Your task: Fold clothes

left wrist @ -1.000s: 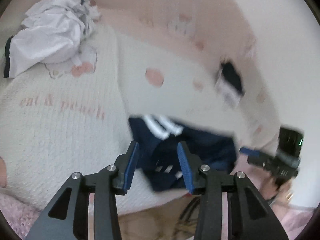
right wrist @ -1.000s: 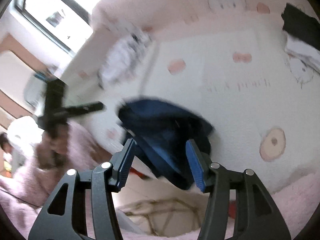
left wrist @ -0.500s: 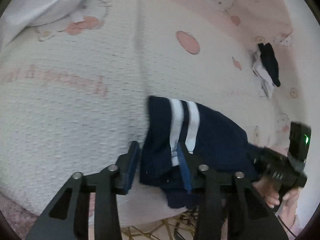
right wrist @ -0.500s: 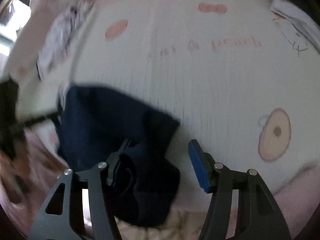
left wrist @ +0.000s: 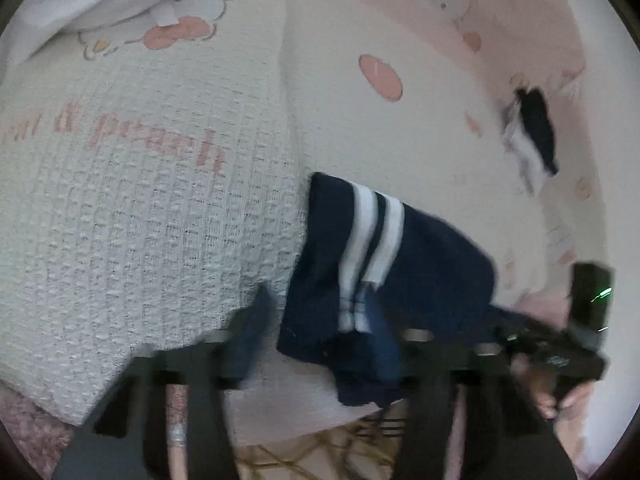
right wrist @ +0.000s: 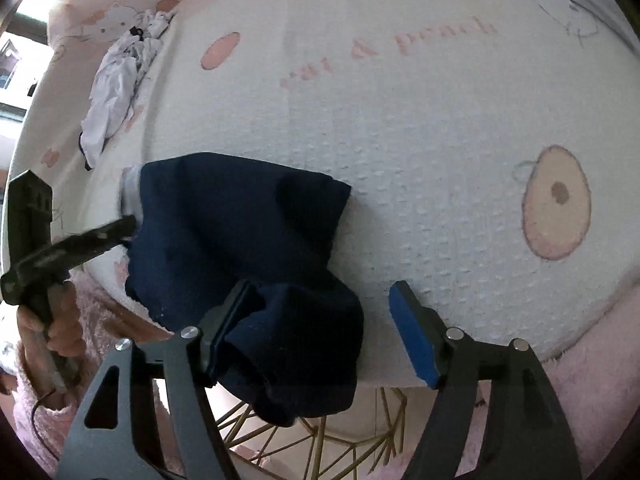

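While the navy garment (right wrist: 240,232) lies at the near edge of the bed (right wrist: 420,160), its bunched end droops over that edge between the fingers of the right gripper (right wrist: 320,332), jaws spread wide, gripping nothing. Left gripper (left wrist: 316,340) is motion-blurred; jaws apart, around the garment's striped end (left wrist: 372,240), hold unclear. Beyond the garment sits a white crumpled garment (right wrist: 116,88), well apart; farther off, a dark-and-white piece (left wrist: 532,136).

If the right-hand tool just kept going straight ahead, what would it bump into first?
Most likely the navy garment: its bunched end already lies between the open jaws of the right gripper, hanging over the edge of the white blanket. Depth is hard to judge.
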